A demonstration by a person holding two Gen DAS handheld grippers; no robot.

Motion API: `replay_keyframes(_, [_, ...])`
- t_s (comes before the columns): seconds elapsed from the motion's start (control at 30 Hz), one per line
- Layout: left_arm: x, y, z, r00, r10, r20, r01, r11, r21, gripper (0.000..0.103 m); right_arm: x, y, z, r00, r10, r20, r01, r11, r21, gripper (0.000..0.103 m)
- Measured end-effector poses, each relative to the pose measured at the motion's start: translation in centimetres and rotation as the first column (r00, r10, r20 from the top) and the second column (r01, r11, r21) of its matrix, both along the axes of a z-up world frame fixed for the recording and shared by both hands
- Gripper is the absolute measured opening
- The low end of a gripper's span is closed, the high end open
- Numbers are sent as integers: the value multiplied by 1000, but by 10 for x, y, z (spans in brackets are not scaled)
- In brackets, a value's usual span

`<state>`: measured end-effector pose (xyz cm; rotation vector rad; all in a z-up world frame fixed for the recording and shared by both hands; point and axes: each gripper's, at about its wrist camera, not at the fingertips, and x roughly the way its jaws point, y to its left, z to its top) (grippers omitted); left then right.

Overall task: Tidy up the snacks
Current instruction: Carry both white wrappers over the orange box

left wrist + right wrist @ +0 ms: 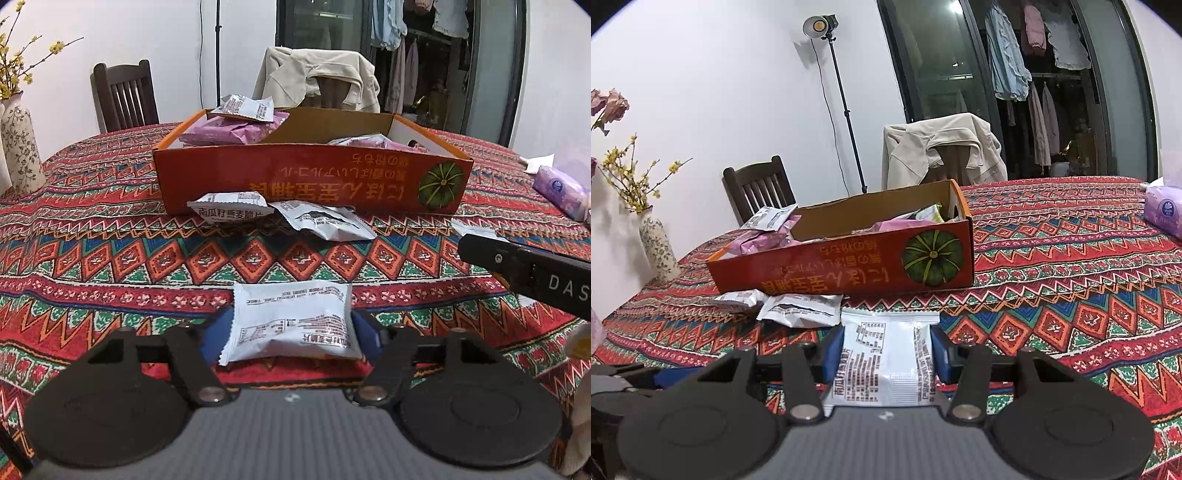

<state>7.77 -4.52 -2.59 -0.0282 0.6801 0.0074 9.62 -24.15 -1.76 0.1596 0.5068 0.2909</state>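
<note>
An orange cardboard box [310, 181] with a pumpkin picture stands on the patterned tablecloth; it also shows in the right wrist view [849, 269]. It holds purple snack packets [236, 131] and a white one on top [245, 107]. Two white packets [325, 221] lie against its front wall. My left gripper [291, 332] is shut on a white snack packet [295, 317], held above the cloth. My right gripper [886, 350] is shut on another white snack packet [886, 354]. The right gripper's body shows at the right of the left wrist view [524, 269].
A flowered vase [20, 144] stands at the table's left edge. A purple tissue pack [561, 192] lies at the right. Two chairs stand behind the table, one draped with a beige jacket [317, 77]. A lamp stand [842, 103] is by the wall.
</note>
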Motion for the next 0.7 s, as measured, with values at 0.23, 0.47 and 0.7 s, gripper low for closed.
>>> replay_keyframes(0.23, [-7,1,0,999,-26,22,26,1000,-4,63,-5,2,3,1000,3,9,-3,1000,-11,48])
replay_keyframes(0.47, [-11,3,13,996,-47,70,48,999,-10,56,-7,5,11,999,3,41,-2,1000,-27,48])
replay_keyframes(0.7, [-14,4,42,982,-66,176,66,998,7,52,-6,8,26,996,3,93,1,999,-50,48])
